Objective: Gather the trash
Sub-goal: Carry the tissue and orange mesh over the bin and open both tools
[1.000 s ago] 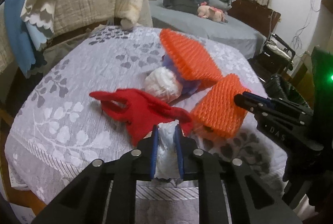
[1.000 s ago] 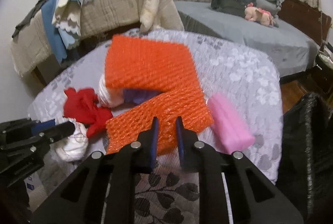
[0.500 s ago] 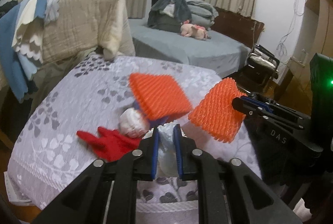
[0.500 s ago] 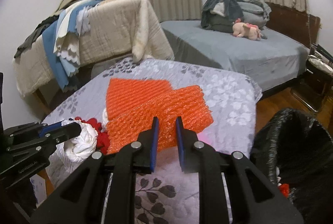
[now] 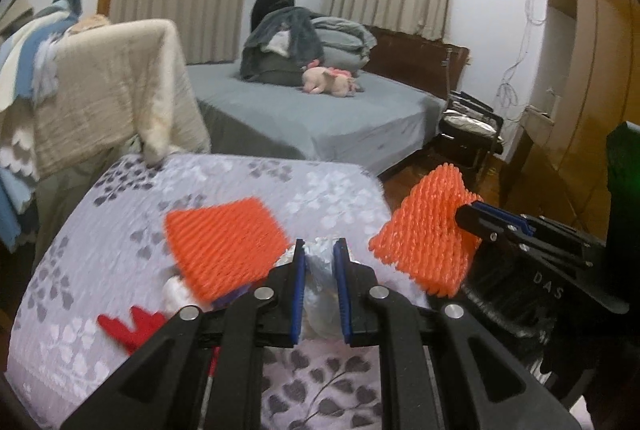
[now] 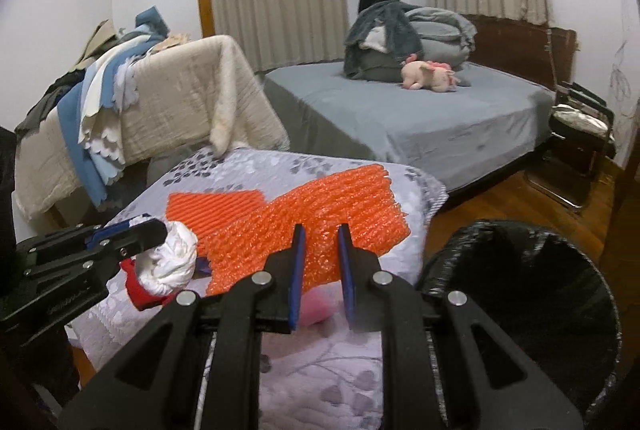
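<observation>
White crumpled wad (image 6: 170, 262), clamped between the blue pads of the left hand-held gripper (image 5: 319, 266) and lifted above the near edge of the surface (image 5: 120, 230); in the left wrist view the wad (image 5: 318, 270) fills the gap between the two fingers. Orange foam sheet (image 6: 320, 218), pinched at its near edge by the right hand-held gripper (image 6: 319, 262) and held clear of the surface; in the left wrist view the same sheet (image 5: 424, 242) hangs to the right, past the surface's right edge, with the right hand-held gripper's fingers closed on its right side. A second orange foam sheet (image 5: 224, 242) lies flat on the surface, just left of the held wad. A red scrap (image 5: 132, 322) lies at the near left, partly under the gripper body; a small white lump (image 5: 176, 290) sits beside it, partly under the flat sheet. A pink piece (image 6: 316, 306) shows between the right gripper's fingers, on the surface below the raised sheet. The surface carries a lilac cloth with a grey leaf print. A bin lined with a black bag (image 6: 532, 294) stands on the floor at the near right. Farther off: a bed (image 6: 420, 122) with grey sheet, folded bedding and a pink plush toy (image 6: 430, 74); to the left, blankets (image 6: 172, 102) draped over furniture.
</observation>
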Demonstrator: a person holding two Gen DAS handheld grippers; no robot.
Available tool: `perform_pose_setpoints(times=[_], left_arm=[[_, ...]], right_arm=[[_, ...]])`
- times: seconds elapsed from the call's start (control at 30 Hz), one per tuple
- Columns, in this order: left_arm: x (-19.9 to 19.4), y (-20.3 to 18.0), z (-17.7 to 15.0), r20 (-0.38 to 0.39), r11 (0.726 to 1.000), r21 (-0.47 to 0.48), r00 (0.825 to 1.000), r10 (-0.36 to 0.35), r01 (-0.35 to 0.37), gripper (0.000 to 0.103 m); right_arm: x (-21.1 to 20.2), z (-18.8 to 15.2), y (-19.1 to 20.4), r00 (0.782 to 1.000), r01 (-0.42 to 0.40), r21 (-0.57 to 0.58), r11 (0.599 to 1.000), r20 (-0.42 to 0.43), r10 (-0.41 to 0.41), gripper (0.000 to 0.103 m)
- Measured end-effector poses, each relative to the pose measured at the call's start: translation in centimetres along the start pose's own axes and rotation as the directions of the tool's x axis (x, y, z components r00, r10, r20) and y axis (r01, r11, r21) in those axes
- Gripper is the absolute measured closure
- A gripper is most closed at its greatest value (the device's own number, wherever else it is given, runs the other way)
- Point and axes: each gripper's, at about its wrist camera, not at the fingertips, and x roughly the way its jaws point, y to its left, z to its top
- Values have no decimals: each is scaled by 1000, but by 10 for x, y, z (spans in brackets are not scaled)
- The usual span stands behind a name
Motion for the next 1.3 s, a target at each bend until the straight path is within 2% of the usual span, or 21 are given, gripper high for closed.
perform_pose_setpoints(times=[0.23, 0.43, 0.87, 1.3], left_arm=[[17, -40, 13, 14, 997, 47, 998, -65, 65, 89], [33, -80, 22, 21, 987, 94, 991, -133, 131, 89], [80, -175, 24, -35, 941, 186, 959, -282, 283, 89], [127, -220, 9, -118, 914, 237, 944, -308, 328, 89]], right_arm=[[-24, -2, -36, 997, 69, 36, 997, 28, -70, 88], [-48, -9, -86, 985, 162, 90, 983, 43, -166, 88], [-68, -43, -163, 948, 314, 166, 935, -7, -318, 88], [-54, -76, -202, 924, 383, 197, 902, -92, -372, 88]])
